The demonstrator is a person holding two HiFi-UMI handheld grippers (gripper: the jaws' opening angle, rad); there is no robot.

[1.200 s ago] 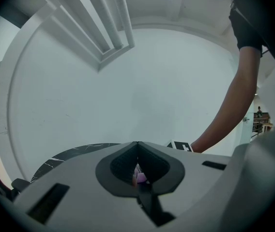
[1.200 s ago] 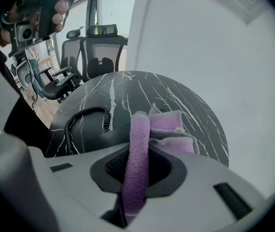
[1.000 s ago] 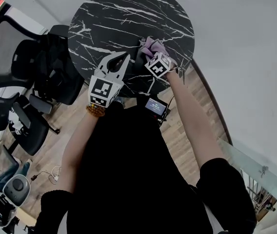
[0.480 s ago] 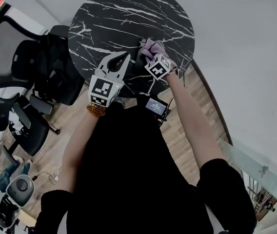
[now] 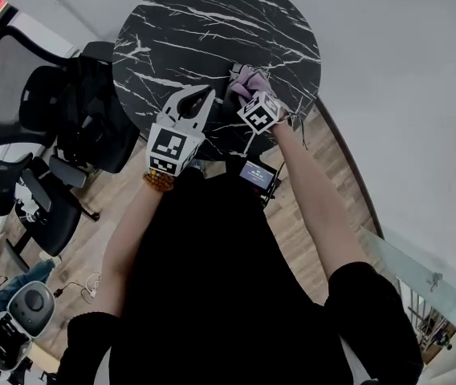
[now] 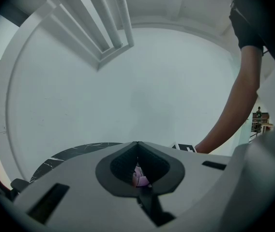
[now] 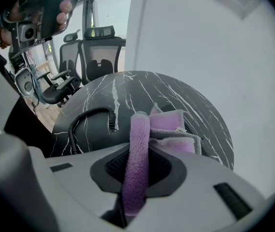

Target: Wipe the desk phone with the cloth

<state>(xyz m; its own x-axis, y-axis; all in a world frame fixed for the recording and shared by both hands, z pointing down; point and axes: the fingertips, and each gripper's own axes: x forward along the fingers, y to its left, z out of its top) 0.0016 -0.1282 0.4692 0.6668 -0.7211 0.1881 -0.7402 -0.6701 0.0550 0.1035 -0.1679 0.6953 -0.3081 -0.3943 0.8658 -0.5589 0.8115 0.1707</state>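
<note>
On the round black marble table lies the dark desk phone, hard to make out against the tabletop. Its coiled cord runs along the table to the left of the cloth. My right gripper is shut on a purple cloth and holds it down on the phone. A folded strip of the cloth is pinched between the right gripper's jaws, and the rest is bunched ahead of them. My left gripper hovers just left of the phone, its jaws shut and empty. The left gripper points up at the wall.
Black office chairs stand close to the table's left side, also seen as chairs behind the table. A small device with a lit screen sits near the person's waist. A glass panel stands at the lower right, over wooden floor.
The right gripper and the cloth have shifted very slightly on the phone. The left gripper has stayed in place.
</note>
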